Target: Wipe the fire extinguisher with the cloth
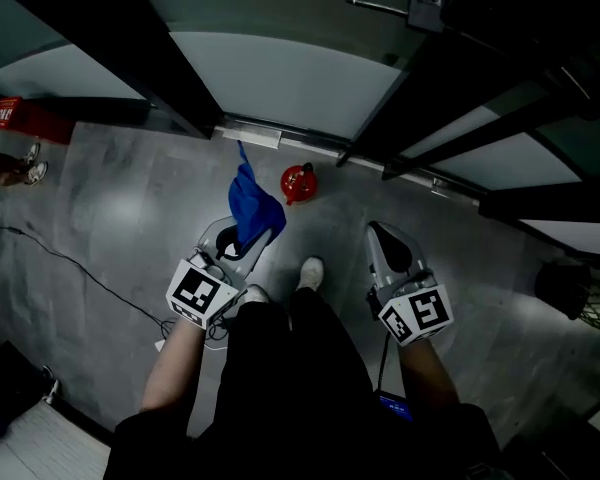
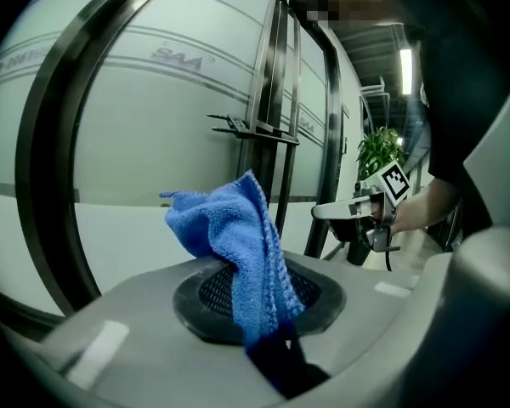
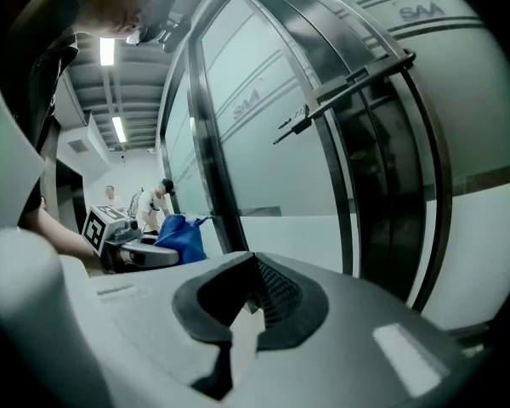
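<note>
Short of the fire extinguisher (image 1: pixel 298 182), on the person's side of it, both grippers are held out over the grey floor (image 1: pixel 110 208), with the person's shoes (image 1: pixel 310 271) between them. The left gripper (image 2: pixel 263 313) has its jaws closed on a blue cloth (image 2: pixel 238 228). It pinches the cloth low down, so most of the cloth stands loose above the pads, probably to leave a free bunch for wiping.

The right gripper (image 3: pixel 246 304), right of the extinguisher, has its jaws brought together on nothing. A pale sliver between the pads may be a slight gap, but the dim picture does not settle it. It looks like the spare gripper, perhaps kept free to steady the extinguisher.

The extinguisher, small and red, stands on the floor just left of the cloth's far edge. Just beyond it is the sill (image 1: pixel 280 138) of a glass door (image 1: pixel 280 78). Cloth and extinguisher look near but apart, so wiping seems not yet begun.

Only the head view shows the extinguisher. Both gripper views look level at the door above it, and each catches the other gripper across from it. The left gripper view alone shows how the cloth is gripped. The right gripper view alone shows people (image 3: pixel 157 198) far behind.
</note>
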{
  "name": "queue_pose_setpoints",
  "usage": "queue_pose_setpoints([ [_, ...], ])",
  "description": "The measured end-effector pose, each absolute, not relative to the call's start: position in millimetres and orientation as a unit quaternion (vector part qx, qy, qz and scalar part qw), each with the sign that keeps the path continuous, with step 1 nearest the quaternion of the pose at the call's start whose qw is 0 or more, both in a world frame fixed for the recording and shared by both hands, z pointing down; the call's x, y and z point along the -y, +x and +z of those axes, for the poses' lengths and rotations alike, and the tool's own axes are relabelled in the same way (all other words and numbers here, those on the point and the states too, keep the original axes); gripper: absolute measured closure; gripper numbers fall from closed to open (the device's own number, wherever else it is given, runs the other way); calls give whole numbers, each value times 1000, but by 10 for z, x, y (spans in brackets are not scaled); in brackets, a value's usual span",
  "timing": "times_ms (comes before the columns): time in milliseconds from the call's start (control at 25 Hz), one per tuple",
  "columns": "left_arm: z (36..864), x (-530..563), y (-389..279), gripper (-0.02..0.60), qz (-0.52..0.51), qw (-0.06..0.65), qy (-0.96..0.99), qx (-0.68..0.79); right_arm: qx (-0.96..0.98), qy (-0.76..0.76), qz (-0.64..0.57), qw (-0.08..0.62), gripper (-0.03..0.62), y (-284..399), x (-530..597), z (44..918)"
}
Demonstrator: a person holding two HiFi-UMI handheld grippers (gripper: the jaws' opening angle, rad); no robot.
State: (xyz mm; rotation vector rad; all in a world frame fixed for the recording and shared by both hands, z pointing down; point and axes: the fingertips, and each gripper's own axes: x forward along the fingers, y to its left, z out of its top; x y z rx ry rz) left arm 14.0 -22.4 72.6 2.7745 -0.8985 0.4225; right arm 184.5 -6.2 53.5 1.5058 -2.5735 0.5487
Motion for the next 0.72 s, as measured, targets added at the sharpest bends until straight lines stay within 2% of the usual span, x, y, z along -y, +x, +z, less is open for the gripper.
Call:
queue_pose_setpoints([
  [240, 1569, 516, -1, 511, 160, 129, 929, 306, 827, 522, 203, 48, 591, 1783, 332, 1134],
  [400, 2186, 664, -138, 511, 167, 110, 931, 306, 817, 537, 209, 28, 591, 1737, 455, 1843],
  [600, 3314, 895, -292, 511, 129, 96, 934, 318, 829, 540, 144, 10, 591, 1558, 907, 2900],
  [720, 4228, 1022, -371, 511, 144, 76, 927, 338, 834, 545, 93, -5, 591, 1536, 1183, 3544],
])
